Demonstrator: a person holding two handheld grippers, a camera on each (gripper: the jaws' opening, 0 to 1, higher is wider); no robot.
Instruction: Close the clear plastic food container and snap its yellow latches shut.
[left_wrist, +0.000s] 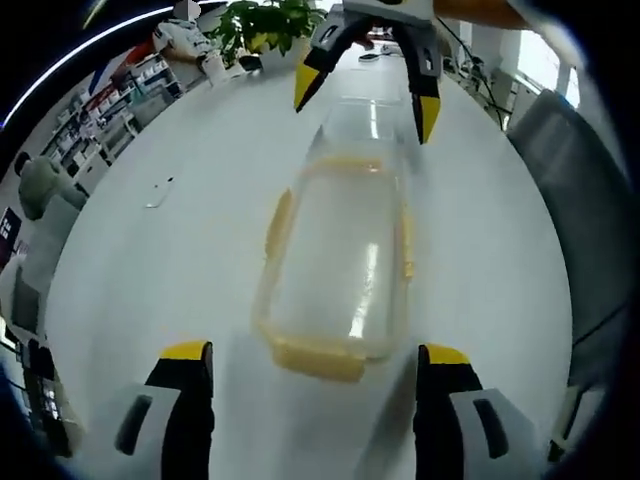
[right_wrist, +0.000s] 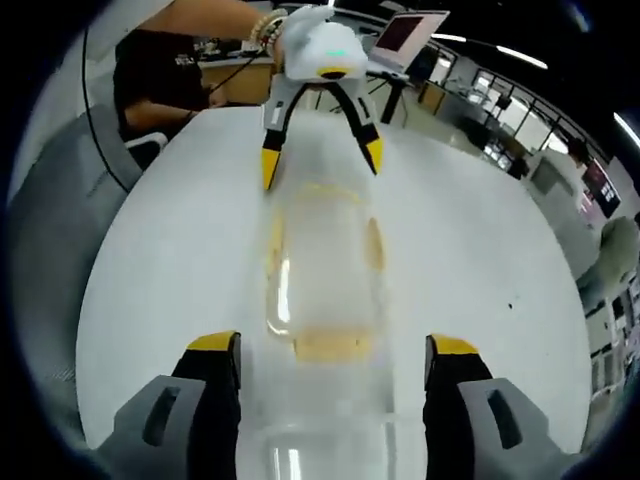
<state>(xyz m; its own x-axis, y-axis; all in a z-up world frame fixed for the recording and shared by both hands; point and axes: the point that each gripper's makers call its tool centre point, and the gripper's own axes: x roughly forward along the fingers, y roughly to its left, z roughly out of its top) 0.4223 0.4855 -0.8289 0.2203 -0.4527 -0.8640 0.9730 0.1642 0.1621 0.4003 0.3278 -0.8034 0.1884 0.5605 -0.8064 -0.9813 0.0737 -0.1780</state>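
While left gripper view: left gripper (left_wrist: 312, 372) spread, empty; container (left_wrist: 338, 262) on white table (left_wrist: 170, 260) just ahead, yellow latch (left_wrist: 318, 358) nearest; right gripper (left_wrist: 365, 88) beyond.
Right gripper view: jaws spread, empty; container between both grippers.

One clear plastic food container (left_wrist: 338, 265) lies at the centre of the left gripper view, and the same one sits at the centre of the right gripper view (right_wrist: 322, 275). Four yellow latches are countable on it in the left gripper view: one at the lower end (left_wrist: 318, 359), one at the upper end (left_wrist: 350, 163), one on its left side (left_wrist: 277, 222) and one on its right side (left_wrist: 407, 245).

Two grippers are present: the left gripper (left_wrist: 312, 358) and the right gripper (right_wrist: 335, 347), each with two yellow-tipped jaws.

One white table (left_wrist: 170, 250), one potted plant (left_wrist: 262, 25) at the top, one laptop (right_wrist: 405, 38) at the top.
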